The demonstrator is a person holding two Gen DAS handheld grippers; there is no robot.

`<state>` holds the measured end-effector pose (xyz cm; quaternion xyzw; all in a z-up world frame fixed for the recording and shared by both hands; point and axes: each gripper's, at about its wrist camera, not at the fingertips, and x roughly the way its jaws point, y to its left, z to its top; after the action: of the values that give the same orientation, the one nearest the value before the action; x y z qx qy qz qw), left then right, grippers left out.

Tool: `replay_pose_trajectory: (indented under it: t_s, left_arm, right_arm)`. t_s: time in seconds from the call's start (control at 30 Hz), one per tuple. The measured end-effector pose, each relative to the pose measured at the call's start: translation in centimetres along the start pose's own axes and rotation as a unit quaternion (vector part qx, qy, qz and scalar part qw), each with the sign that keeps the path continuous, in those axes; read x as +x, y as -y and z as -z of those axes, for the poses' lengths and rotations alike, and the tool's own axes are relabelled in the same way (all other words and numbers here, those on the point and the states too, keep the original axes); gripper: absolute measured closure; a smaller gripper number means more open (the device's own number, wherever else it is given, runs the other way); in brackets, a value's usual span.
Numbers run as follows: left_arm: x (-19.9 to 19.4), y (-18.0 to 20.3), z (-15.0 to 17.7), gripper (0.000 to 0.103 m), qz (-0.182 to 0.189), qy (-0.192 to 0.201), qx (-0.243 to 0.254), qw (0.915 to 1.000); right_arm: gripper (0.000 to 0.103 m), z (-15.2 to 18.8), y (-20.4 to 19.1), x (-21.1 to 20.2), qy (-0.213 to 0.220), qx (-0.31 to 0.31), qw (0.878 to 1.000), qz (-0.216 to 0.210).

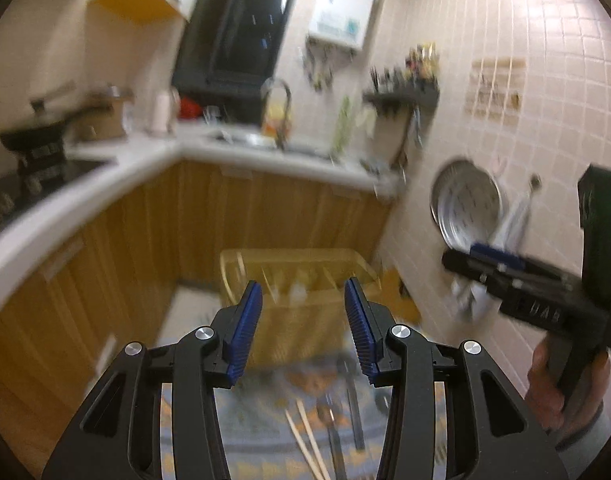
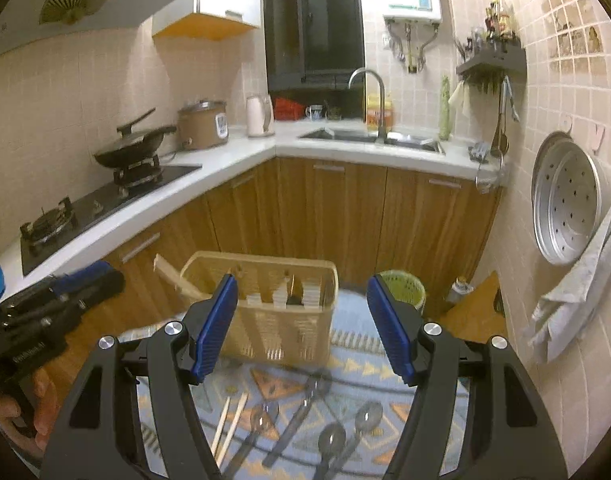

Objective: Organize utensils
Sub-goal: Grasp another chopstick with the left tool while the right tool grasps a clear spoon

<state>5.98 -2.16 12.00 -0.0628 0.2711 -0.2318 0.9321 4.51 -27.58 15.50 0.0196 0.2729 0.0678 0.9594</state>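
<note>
A tan utensil basket (image 2: pixel 281 312) with dividers stands on a patterned mat (image 2: pixel 357 364). In front of it lie a pair of wooden chopsticks (image 2: pixel 229 428), a dark-handled utensil (image 2: pixel 297 416) and several metal spoons (image 2: pixel 345 432). My right gripper (image 2: pixel 301 328) is open and empty, held above the utensils and facing the basket. My left gripper (image 1: pixel 303 326) is open and empty too, above the mat. The left wrist view is blurred; the basket (image 1: pixel 297 300) and chopsticks (image 1: pixel 309 440) show there. Each gripper appears at the edge of the other's view.
A kitchen counter with a stove, wok (image 2: pixel 133 148), rice cooker, kettle and sink (image 2: pixel 369 136) runs behind. A green bin (image 2: pixel 401 286) stands right of the basket. A steamer tray (image 2: pixel 565 196) and a cloth hang on the right wall.
</note>
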Motion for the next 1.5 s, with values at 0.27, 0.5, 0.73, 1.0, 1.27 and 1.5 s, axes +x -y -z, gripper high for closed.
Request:
replay_pose_trajectory:
  t_s: [0.27, 0.5, 0.73, 1.0, 1.27, 1.5]
  left_arm:
    - [7.1, -3.1, 6.4, 0.063, 0.040, -0.190, -0.057, 0.9792]
    - [11.8, -2.1, 11.0, 0.069, 0.022, -0.303, -0.031, 0.9522]
    - [13.1, -0.7, 12.3, 0.077, -0.029, -0.319, 0.011, 0.9471]
    - [13.5, 1.4, 12.6, 0.077, -0.068, -0.316, 0.078, 0.9431]
    - [13.7, 1.6, 12.6, 0.080, -0.071, -0.315, 0.086, 0.9425]
    - [13.4, 1.6, 12.8, 0.099, -0.092, -0.309, 0.115, 0.9394]
  right_arm:
    - [0.040, 4.6, 2.8, 3.9, -0.132, 0.041, 0.990, -0.003]
    - [0.049, 8.2, 4.4, 7.4, -0.221, 0.071, 0.973, -0.018]
    - [0.063, 9.9, 4.7, 8.5, -0.257, 0.079, 0.963, -0.031]
    - [0.064, 11.0, 5.3, 9.9, -0.297, 0.099, 0.949, -0.044]
    - [0.064, 12.1, 6.2, 12.4, -0.339, 0.164, 0.923, -0.079]
    - [0.064, 11.6, 6.3, 14.4, -0.345, 0.186, 0.917, -0.075]
